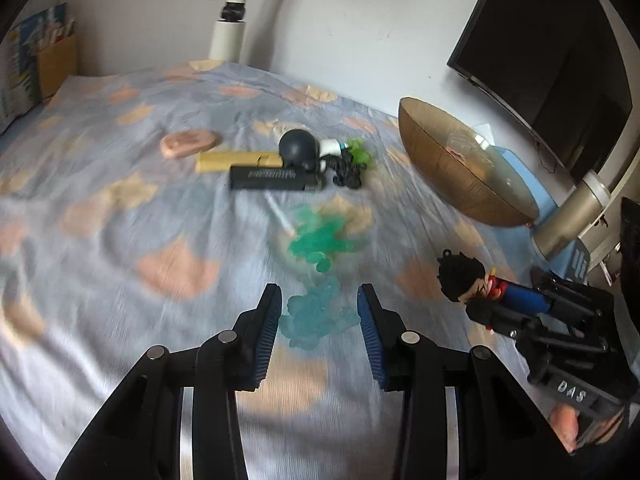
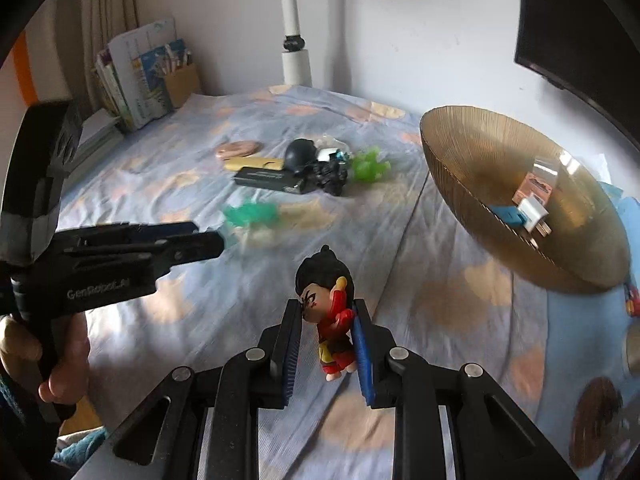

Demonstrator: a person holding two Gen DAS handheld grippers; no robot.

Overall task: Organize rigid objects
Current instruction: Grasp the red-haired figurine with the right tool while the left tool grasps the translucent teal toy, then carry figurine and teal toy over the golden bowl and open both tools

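Red-robed, our figurine [image 2: 334,320] sits clamped between the right gripper [image 2: 328,340] pads, head up, held above the bedsheet [image 2: 200,320]. Its target, the amber bowl [image 2: 460,184], lies ahead and to the right. Our left gripper [image 1: 318,320] stands parted, empty, over a pale blue toy [image 1: 316,320].

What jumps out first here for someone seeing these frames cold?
The little black-haired figurine in red, clamped between the right gripper pads above the patterned bedsheet. Next, the big amber glass bowl at right, holding a few small blocks. Then the translucent blue toy on the sheet between the left gripper jaws, with a cluster of dark and green pieces farther back.
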